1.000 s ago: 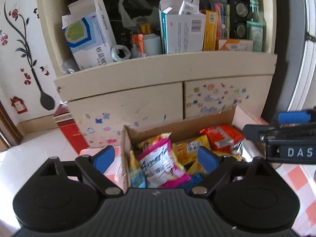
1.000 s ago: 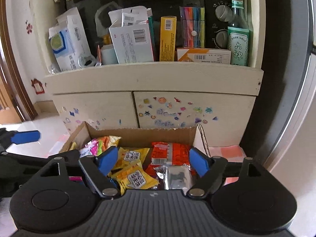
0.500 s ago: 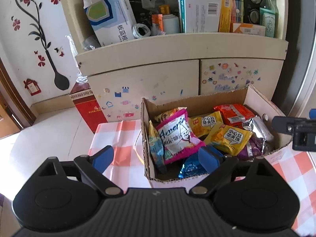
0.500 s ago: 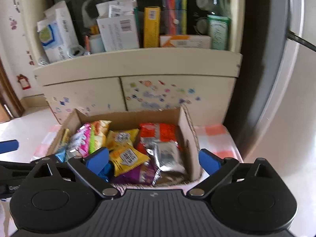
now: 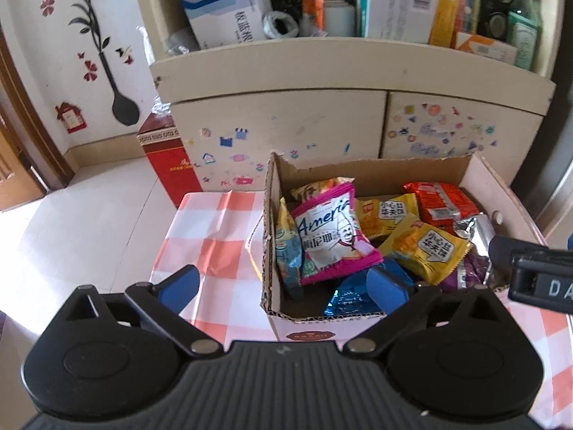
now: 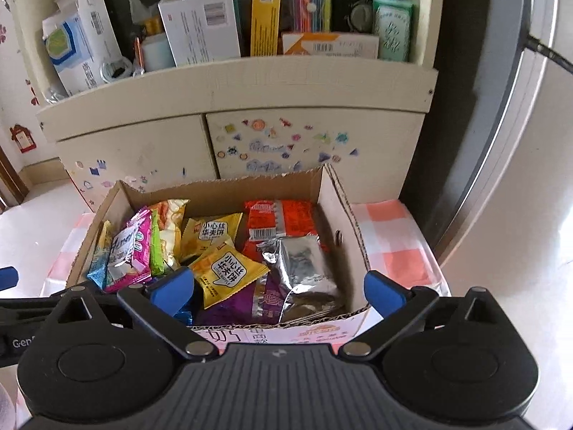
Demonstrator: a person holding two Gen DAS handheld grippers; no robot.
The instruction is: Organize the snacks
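A cardboard box (image 5: 274, 236) (image 6: 340, 222) stands on a checked tablecloth and holds several snack packets: a pink "Ameria" bag (image 5: 331, 236) (image 6: 129, 247), yellow wafer packs (image 5: 428, 247) (image 6: 227, 268), a red pack (image 5: 442, 204) (image 6: 281, 218), a silver pack (image 6: 304, 265) and a blue one (image 5: 349, 295). My left gripper (image 5: 283, 285) is open and empty above the box's near left corner. My right gripper (image 6: 277, 290) is open and empty above the box's near edge; it also shows in the left wrist view (image 5: 530, 268).
Behind the box is a cream cabinet (image 5: 286, 114) (image 6: 286, 132) with stickers and a cluttered shelf of boxes and a bottle (image 6: 392, 21). A red carton (image 5: 168, 157) stands on the floor at left. A grey fridge door (image 6: 501, 143) is at right.
Both grippers have risen and pulled back, so the box and its packets sit lower and fuller in view. Both stay open and empty.
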